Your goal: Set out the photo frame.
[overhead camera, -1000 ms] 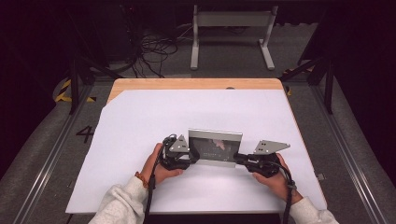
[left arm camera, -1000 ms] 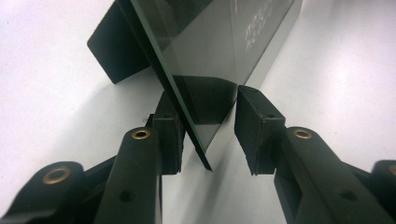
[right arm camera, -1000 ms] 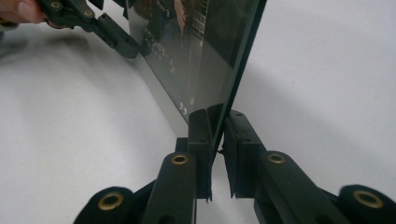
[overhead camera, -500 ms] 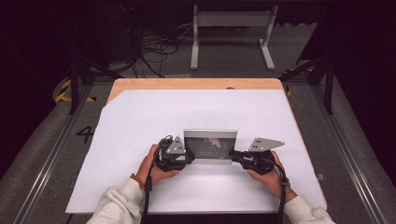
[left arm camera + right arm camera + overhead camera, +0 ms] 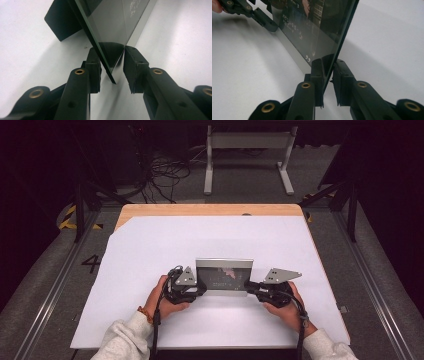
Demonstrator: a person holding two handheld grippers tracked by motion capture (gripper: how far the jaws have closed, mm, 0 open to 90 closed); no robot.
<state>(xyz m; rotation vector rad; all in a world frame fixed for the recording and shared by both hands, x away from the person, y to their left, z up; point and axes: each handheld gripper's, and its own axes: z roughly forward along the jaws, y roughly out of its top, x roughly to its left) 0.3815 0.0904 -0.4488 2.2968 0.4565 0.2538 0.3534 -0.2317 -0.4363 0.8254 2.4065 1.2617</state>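
A dark glass panel (image 5: 224,275) stands upright mid-table, its ends between the jaws of the left gripper (image 5: 199,287) and right gripper (image 5: 251,286), neither visibly clamped; squeeze evenly before lifting.

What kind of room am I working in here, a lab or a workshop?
Likely a lab or recording rig, not a home: a white-covered table on a grey floor, loose cables and a metal stand behind it, dark surroundings, and floor tape.
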